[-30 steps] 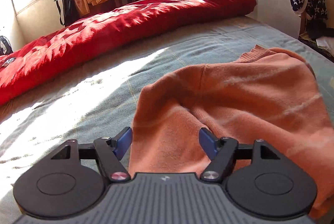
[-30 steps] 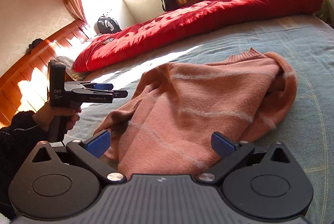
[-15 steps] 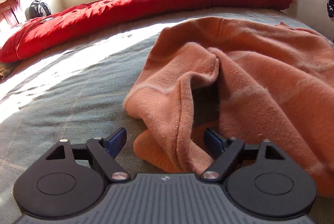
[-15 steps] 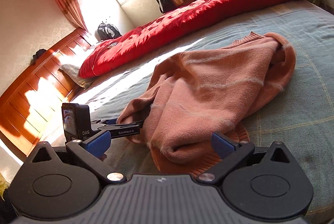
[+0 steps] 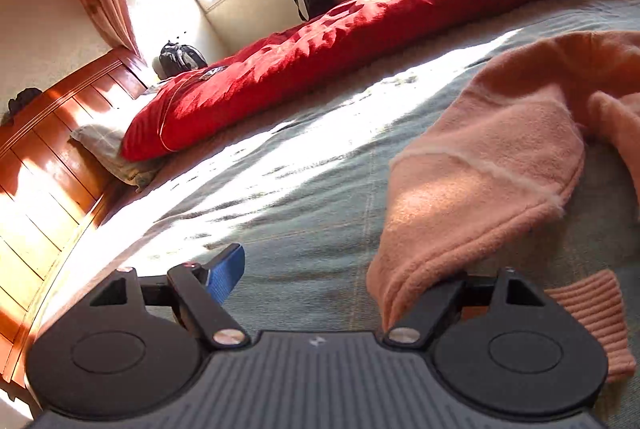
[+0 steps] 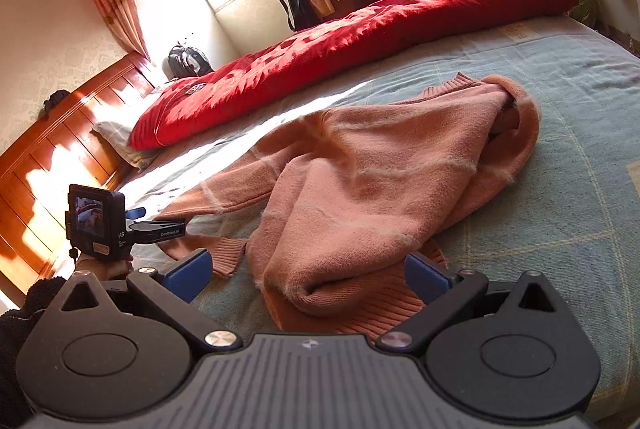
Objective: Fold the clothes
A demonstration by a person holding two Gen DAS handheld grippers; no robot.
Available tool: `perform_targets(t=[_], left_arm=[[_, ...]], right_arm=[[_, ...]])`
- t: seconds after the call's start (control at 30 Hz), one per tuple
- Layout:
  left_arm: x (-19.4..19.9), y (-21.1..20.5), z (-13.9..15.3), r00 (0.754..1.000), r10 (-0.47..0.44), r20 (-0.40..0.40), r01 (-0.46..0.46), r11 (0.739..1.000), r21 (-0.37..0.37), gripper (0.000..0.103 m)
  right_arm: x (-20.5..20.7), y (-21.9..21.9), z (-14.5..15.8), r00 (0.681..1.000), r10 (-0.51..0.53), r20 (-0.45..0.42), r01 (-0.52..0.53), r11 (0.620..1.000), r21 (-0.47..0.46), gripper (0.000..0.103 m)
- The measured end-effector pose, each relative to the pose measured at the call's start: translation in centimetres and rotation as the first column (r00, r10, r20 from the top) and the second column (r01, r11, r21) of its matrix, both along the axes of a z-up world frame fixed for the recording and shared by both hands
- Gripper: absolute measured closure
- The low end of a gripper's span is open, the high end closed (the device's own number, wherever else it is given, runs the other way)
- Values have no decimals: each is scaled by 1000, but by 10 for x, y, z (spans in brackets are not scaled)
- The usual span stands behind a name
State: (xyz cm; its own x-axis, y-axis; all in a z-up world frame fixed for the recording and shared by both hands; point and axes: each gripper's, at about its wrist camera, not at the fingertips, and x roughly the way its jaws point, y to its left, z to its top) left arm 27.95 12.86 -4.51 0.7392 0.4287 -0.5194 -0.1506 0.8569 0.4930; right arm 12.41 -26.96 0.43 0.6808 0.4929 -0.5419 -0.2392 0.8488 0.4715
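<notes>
My left gripper (image 5: pixel 340 279) gapes; the sweater (image 6: pixel 384 181), crumpled on the bed (image 6: pixel 560 229), drapes over and hides its right fingertip. My right gripper (image 6: pixel 308 273) stands wide, straddling the hem. Lettering on the left gripper is too small to read.

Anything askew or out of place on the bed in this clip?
Only the orange sweater: it lies crumpled on the blue-grey bedspread, body bunched over itself, one sleeve trailing toward the left gripper. Nothing spilled or damaged.
</notes>
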Motion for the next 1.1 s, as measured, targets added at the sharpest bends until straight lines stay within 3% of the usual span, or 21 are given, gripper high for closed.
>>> perform_targets(t=[0.1, 0.3, 0.37, 0.4, 0.47, 0.5, 0.53, 0.6, 1.0, 1.1], left_arm=[[8, 33, 9, 999, 47, -5, -47, 999, -25, 23], [7, 57, -3, 998, -16, -63, 10, 995, -96, 23], [1, 60, -11, 996, -47, -70, 36, 988, -152, 25], [-1, 62, -15, 996, -54, -72, 39, 980, -194, 30], [-3, 64, -25, 993, -74, -88, 49, 965, -258, 54], [-4, 63, -28, 993, -74, -89, 48, 964, -261, 74], [-5, 63, -28, 994, -75, -80, 53, 966, -253, 82], [-6, 62, -28, 995, -78, -60, 62, 969, -238, 86], [10, 114, 21, 998, 20, 62, -9, 985, -170, 86], [14, 126, 17, 999, 28, 37, -21, 984, -174, 78]], right_arm=[[3, 3, -2, 1000, 5, -6, -5, 1000, -3, 0], [9, 11, -6, 1000, 14, -22, -14, 1000, -13, 0], [11, 15, -8, 999, 19, -28, -19, 1000, -16, 0], [12, 17, -9, 999, 22, -33, -23, 1000, -19, 0], [14, 20, -10, 999, 26, -43, -27, 999, -24, 0], [14, 22, -11, 999, 29, -46, -30, 999, -29, 0], [13, 24, -10, 998, 33, -48, -34, 999, -34, 0], [11, 27, -8, 998, 38, -40, -40, 998, -43, 0], [14, 27, -4, 999, -4, -49, 1, 998, -67, 0], [16, 28, -6, 998, -7, -56, 3, 998, -69, 0]])
